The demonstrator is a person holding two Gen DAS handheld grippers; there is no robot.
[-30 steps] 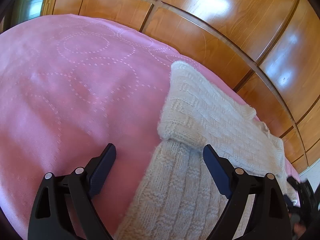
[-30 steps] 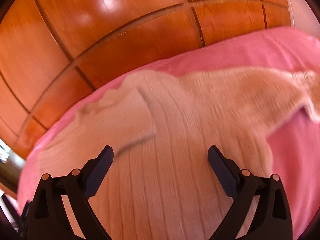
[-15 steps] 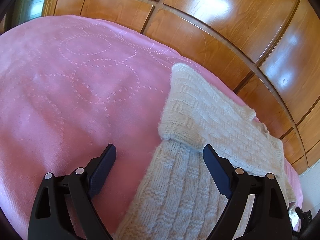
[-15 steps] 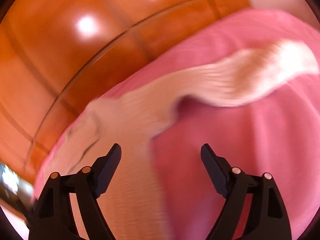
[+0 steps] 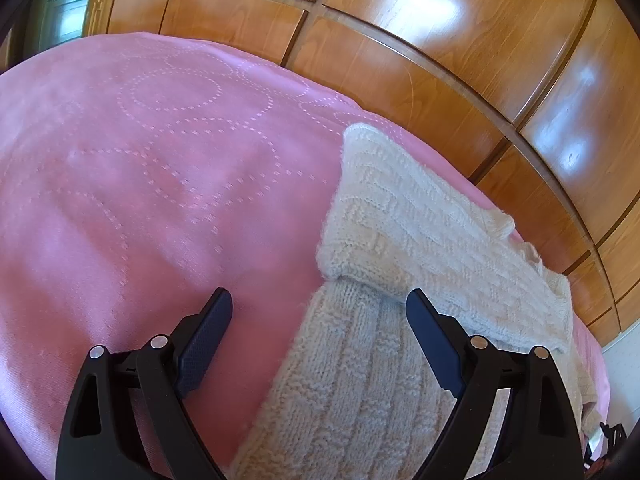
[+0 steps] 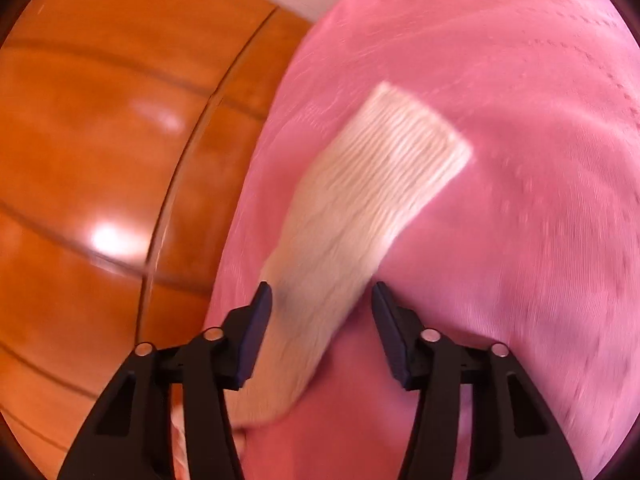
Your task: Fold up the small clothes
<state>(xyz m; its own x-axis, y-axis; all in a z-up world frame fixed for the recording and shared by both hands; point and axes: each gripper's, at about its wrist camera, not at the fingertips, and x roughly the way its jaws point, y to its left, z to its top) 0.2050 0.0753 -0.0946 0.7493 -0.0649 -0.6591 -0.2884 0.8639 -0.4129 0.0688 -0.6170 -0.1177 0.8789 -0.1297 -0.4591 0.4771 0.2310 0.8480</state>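
A cream knitted sweater (image 5: 416, 240) lies on the pink bedspread (image 5: 140, 184), with one sleeve folded over its body. My left gripper (image 5: 319, 304) is open and hovers over the sweater's near left edge, holding nothing. In the right wrist view, the sweater's other sleeve (image 6: 360, 200) stretches flat away from me, ribbed cuff at the far end. My right gripper (image 6: 320, 296) is open with the jaws straddling the near part of that sleeve; the view is motion-blurred.
A glossy wooden panelled wall (image 5: 460, 52) runs along the bed's far side and also shows in the right wrist view (image 6: 100, 160). The pink bedspread (image 6: 520, 200) extends wide to the left of the sweater.
My right gripper has swung away from the sweater's body to the outstretched sleeve, and its jaws have narrowed somewhat. The left gripper has stayed still and open.
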